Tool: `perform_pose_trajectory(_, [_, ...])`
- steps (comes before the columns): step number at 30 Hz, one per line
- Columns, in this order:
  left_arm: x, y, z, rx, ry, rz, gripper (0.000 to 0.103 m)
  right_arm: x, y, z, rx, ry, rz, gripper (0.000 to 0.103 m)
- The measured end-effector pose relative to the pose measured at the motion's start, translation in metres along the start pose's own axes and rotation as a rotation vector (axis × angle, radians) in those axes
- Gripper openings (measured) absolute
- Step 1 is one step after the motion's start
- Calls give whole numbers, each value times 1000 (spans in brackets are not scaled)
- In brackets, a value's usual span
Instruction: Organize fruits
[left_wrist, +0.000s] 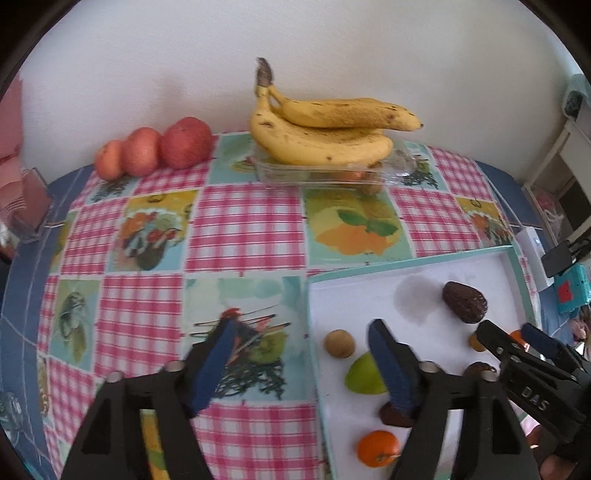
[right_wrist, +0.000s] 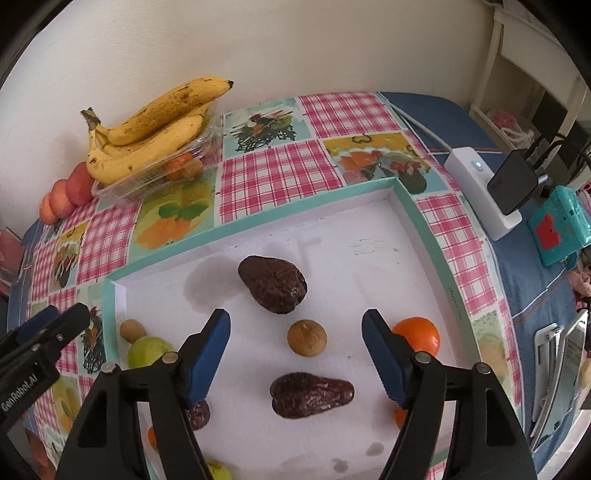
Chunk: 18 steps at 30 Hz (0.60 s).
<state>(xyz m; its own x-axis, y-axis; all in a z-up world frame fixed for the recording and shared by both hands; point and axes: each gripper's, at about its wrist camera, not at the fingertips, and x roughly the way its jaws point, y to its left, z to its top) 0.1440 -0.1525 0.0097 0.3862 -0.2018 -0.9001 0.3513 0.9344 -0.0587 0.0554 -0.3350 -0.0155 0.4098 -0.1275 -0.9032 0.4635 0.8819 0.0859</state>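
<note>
Both tools hung over the near part of a shallow white tray (right_wrist: 417, 218) with a mint-green rim, which lay on a checked fruit-print tablecloth (left_wrist: 243, 225). The right gripper (right_wrist: 295, 354) stood with its blue-padded jaws wide apart and nothing between the pads; below the gap lay a wrinkled dark fruit, perhaps an overripe avocado (right_wrist: 312, 395), and just beyond it a small round brown fruit (right_wrist: 307, 338), so the spread jaws seemed set for one of these or freshly let go of it. An orange (right_wrist: 419, 334) sat just beside the right-hand pad, toward the tray's right edge. The left gripper (left_wrist: 306, 363) was likewise open and empty, straddling the tray's left edge, one finger over the cloth and one over the tray; a green fruit (left_wrist: 364, 373), another small brown one (left_wrist: 339, 343) and a second orange (left_wrist: 378, 448) lay near that edge, loosely scattered, not sorted. Farther in, near the tray's middle, rested a larger dark wrinkled fruit (right_wrist: 272, 284). Well beyond the tray, at the table's far edge against the wall, a bunch of bananas (left_wrist: 325, 136) was stacked on a clear plastic punnet (left_wrist: 317, 173) holding small fruits, with three red apples (left_wrist: 155, 149) in a row to its left, apparently grouped by kind already.
</note>
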Motion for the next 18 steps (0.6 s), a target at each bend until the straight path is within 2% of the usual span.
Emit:
perform_pose_trajectory(3, [-7,8,-4,-13,-18,28,90,-5,2,-2,-8,-12,1,89])
perform_pose_trajectory(5, [-10,14,-8,-26,-32,38,103,-10,5,-4,-17,-27,11,90])
perform_pose_trajectory(12, [-22,46,-30,-100,-77,56,103,-20,9,-18,-41,-46,34,91])
perform_pose_trajectory(18, [-37,59,-46,-131,-91,79,103,-28,10,-36,-25,-21,125,91])
